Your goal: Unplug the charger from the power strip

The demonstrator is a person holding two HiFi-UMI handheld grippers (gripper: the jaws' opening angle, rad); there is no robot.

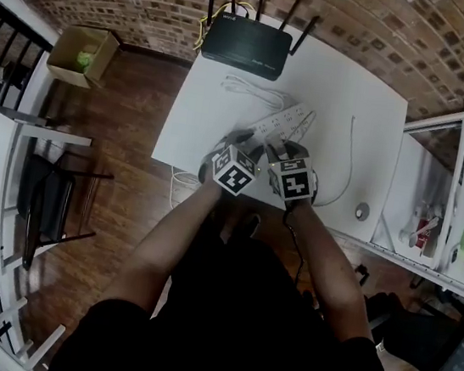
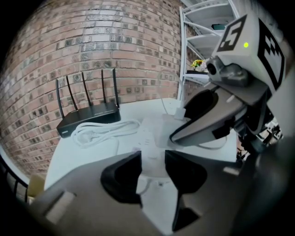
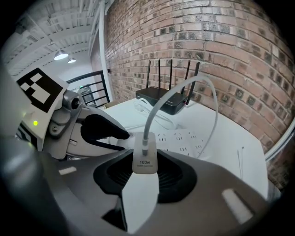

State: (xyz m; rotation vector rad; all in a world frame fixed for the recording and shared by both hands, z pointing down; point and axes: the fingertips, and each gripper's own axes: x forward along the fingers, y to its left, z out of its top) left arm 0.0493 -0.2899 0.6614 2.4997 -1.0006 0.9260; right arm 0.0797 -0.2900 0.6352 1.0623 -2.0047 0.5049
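- Both jaws of the right gripper (image 3: 146, 171) are clamped on the charger (image 3: 145, 159), which fills the gap between the pads.
- In the left gripper view, the charger stands upright on the top face of the power strip (image 2: 154, 134), on the white table (image 1: 363, 104).
- It is a small white block printed "100w". A white cable (image 3: 184, 85) is plugged into its top and arches up and off to the right.
- The left gripper (image 2: 152, 168) grips the near end of the power strip, whose white body fills the space between the jaws.
- A black router (image 2: 87, 117) stands at the far edge of the table, with a coiled white cord (image 2: 103, 131) between it and the strip.
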